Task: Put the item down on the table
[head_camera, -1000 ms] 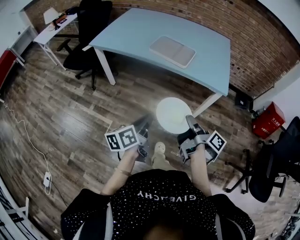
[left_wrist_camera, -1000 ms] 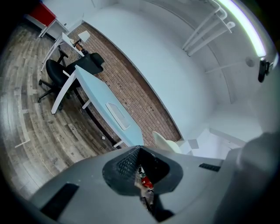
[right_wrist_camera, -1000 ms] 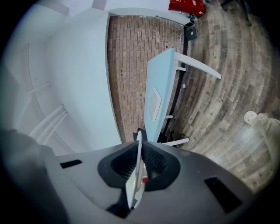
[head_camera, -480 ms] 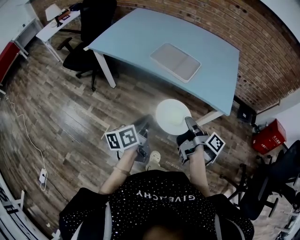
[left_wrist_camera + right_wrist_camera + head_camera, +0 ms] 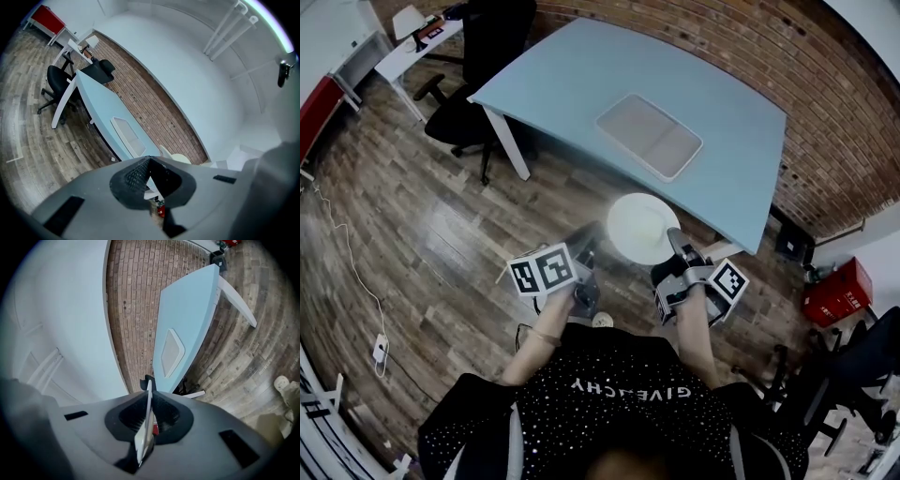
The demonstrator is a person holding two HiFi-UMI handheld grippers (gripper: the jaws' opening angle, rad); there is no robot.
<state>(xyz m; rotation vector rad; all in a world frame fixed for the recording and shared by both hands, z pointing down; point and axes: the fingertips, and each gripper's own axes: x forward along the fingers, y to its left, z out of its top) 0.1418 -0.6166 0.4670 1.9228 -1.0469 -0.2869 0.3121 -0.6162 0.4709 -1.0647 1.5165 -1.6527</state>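
While the plate (image 5: 642, 228) hangs short of the table (image 5: 675, 84): the put-down is not done; I judge the reach over the near edge comes first.
Plate: white, round, out in front of me over the floor (image 5: 441, 244), near the table's near right edge, touching nothing but my pads.
Right gripper (image 5: 675, 246): pinched on the plate's near rim; its own view shows the thin rim edge-on between the pads.
Left gripper (image 5: 586, 248): pressed together on nothing, to the left of the plate and apart from it.
Table: pale blue, far of the plate, with a tray (image 5: 649, 136) lying at its middle.
Risk, grip: I hold only the rim, so the plate's weight hangs far out from the pads; a jolt could let it swing or slip out.
Risk, edge: coming in too low, the plate's far rim could knock the table edge and lever itself loose.
Risk, release: spreading the pads before the plate lies flat on the top would drop it, maybe onto the wood floor.
Risk, tray: setting down too far in could land the plate half on the tray, tilted.
Risk, help: my left is empty but closed, so it cannot catch anything quickly.
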